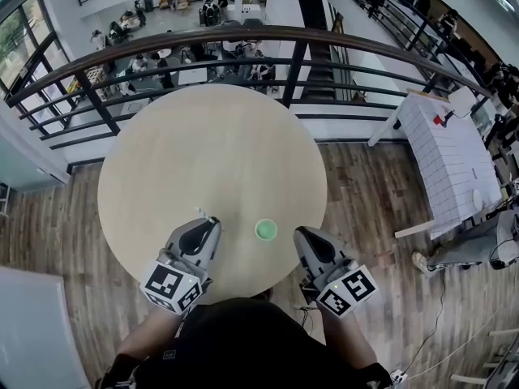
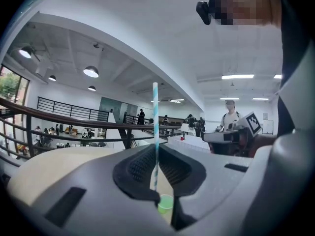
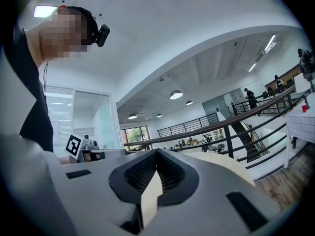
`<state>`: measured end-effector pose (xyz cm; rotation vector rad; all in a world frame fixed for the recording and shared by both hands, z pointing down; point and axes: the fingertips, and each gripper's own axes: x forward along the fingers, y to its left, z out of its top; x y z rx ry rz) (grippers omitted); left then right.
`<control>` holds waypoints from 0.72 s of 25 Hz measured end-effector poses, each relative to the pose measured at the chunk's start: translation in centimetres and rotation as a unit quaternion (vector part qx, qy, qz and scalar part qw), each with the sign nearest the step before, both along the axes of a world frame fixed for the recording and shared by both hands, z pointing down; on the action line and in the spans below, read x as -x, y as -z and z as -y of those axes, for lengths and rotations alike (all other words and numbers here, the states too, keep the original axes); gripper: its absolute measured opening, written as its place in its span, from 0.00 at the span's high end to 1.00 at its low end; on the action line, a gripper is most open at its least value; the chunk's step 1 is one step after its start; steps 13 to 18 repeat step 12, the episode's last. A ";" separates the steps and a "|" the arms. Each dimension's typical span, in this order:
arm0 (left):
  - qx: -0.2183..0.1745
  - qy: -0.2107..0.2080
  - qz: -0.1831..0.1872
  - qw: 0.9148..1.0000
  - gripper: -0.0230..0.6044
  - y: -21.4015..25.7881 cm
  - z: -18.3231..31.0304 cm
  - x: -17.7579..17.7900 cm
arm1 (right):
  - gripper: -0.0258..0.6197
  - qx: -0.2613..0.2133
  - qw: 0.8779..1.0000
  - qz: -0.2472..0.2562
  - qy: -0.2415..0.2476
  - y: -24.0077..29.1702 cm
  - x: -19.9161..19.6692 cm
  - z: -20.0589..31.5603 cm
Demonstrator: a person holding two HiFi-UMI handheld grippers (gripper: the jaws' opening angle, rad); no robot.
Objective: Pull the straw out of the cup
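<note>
left gripper view, straw (image 2: 155, 113) in left claw (image 2: 156, 150)

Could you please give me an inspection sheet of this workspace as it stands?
Surface: round light wooden table, holding only the cup.
Job's things: green cup upright on the table, no straw in it; striped straw upright, out of the cup.
Clutter: nothing seen.
Grippers: left hand-held gripper shut on the straw; right hand-held gripper shut, empty, right of the cup.
Cables: one cable on the floor at right.
Surroundings: railing behind the table, people on the level below, white table at right.
</note>
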<state>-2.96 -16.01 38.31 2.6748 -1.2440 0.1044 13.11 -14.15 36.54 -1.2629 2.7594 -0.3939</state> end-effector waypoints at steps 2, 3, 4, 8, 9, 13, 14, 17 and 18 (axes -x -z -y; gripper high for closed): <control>0.000 -0.004 0.000 1.000 0.92 -0.2 0.1 -0.2 | 0.93 0.003 1.000 -0.001 -0.002 -0.2 -0.1 0.0; 0.001 -0.006 0.000 1.000 0.92 -0.3 0.0 -0.4 | 0.93 0.003 1.000 -0.001 -0.002 -0.3 -0.2 0.0; 0.002 -0.007 -0.001 1.000 0.92 -0.4 0.0 -0.5 | 0.93 0.004 1.000 -0.001 -0.003 -0.4 -0.2 -0.1; 0.006 -0.009 -0.003 1.000 0.92 -0.9 -0.2 -0.7 | 0.93 0.005 1.000 -0.002 -0.003 -0.7 -0.4 -0.2; 0.006 -0.009 -0.003 1.000 0.92 -1.0 -0.2 -0.8 | 0.93 0.005 1.000 -0.003 -0.003 -0.8 -0.4 -0.2; 0.007 -0.012 -0.005 1.000 0.92 -1.0 -0.2 -0.8 | 0.93 0.005 1.000 -0.006 -0.004 -0.8 -0.3 -0.2; 0.007 -0.012 -0.005 1.000 0.92 -1.0 -0.2 -0.8 | 0.93 0.005 1.000 -0.006 -0.004 -0.8 -0.3 -0.2; 0.007 -0.012 -0.005 1.000 0.92 -1.0 -0.2 -0.8 | 0.93 0.005 1.000 -0.006 -0.004 -0.8 -0.3 -0.2; 0.007 -0.012 -0.005 1.000 0.92 -1.0 -0.2 -0.8 | 0.93 0.005 1.000 -0.006 -0.004 -0.8 -0.3 -0.2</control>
